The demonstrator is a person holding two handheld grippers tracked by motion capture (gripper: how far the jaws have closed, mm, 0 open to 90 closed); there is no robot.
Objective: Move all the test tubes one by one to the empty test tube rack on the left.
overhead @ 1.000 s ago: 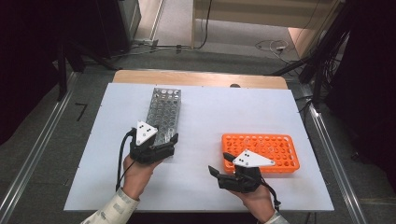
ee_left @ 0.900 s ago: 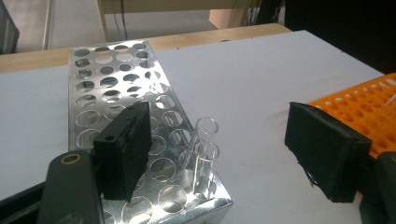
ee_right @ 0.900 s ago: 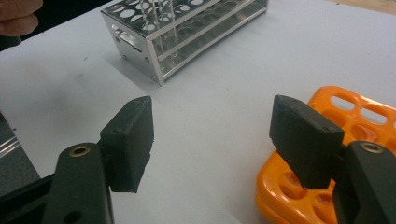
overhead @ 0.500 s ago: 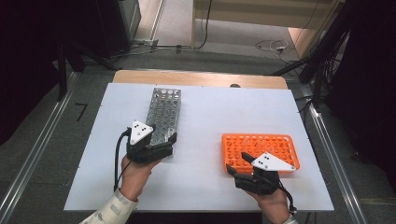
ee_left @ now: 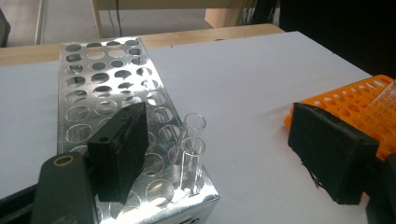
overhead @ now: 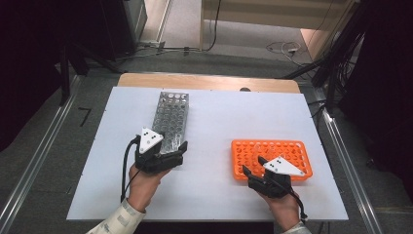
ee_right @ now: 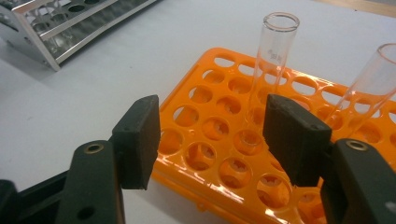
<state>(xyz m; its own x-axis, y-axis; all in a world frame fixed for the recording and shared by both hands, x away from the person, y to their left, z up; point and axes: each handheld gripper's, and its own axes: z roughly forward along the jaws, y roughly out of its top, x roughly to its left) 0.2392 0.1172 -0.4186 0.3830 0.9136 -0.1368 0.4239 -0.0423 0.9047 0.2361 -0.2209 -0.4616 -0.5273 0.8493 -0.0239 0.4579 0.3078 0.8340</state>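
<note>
- Orange plastic was where the right gripper (overhead: 253, 176) sat: that hand came in from the bottom edge of the high view, with the gripper at the near left corner of the orange test-tube rack (overhead: 271, 158).
- Its jaws had just been closing, yet they stood apart with bare rack holes between the pads and nothing clamped.
- In the right gripper view, a clear glass test tube (ee_right: 272, 58) stood upright in the orange rack just beyond the right-hand pad; I couldn't tell whether the pad touched it.
- A second glass tube (ee_right: 369, 86) leaned at the right edge of that view, seated in the same rack.
- The other holes of the orange rack looked empty from there.
- Over on the left, the left hand (overhead: 143, 176) held the left gripper (overhead: 171, 152) low at the near end of the perforated metal test-tube rack (overhead: 169, 117).
- Those jaws had just been opening; they were spread wide, one pad over the metal rack's near corner, the other well off to the side above the white table (overhead: 219, 122).
- Two clear tubes (ee_left: 192, 154) stood upright in the metal rack's near corner holes, between the pads but gripped by neither.
- The two racks lay well apart on the table.
</note>
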